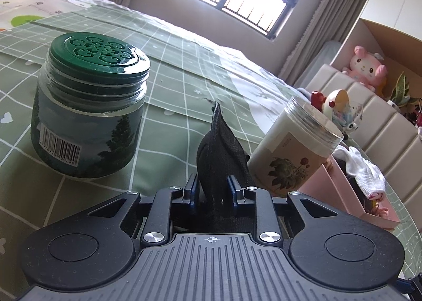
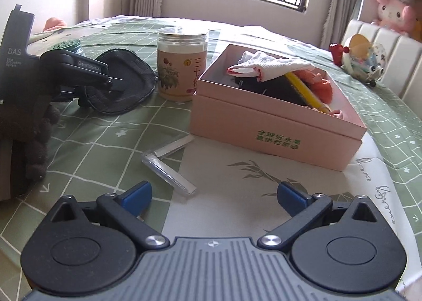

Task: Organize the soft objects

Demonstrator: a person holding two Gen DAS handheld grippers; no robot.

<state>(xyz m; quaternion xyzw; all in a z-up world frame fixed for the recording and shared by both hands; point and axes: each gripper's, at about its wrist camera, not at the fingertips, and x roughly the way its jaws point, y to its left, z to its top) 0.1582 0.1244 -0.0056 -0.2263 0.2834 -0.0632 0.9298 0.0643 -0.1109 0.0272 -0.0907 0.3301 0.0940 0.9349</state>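
Observation:
My left gripper [image 1: 213, 187] is shut on a black fabric eye mask [image 1: 219, 153], which stands up between its fingers. In the right wrist view the same mask [image 2: 126, 84] hangs from the left gripper [image 2: 116, 82] just above the green tablecloth. A pink open box [image 2: 277, 121] to the right holds a white glove [image 2: 266, 65], dark cloth and orange fabric; it also shows in the left wrist view [image 1: 343, 190]. My right gripper [image 2: 213, 195] is open and empty, low over the table in front of the box.
A green-lidded jar [image 1: 87, 116] stands left of the mask. A clear jar with a flower label [image 2: 182, 63] stands between mask and box. A clear plastic strip [image 2: 168, 169] lies before my right gripper. Toys [image 2: 361, 55] and a padded headboard are at the far right.

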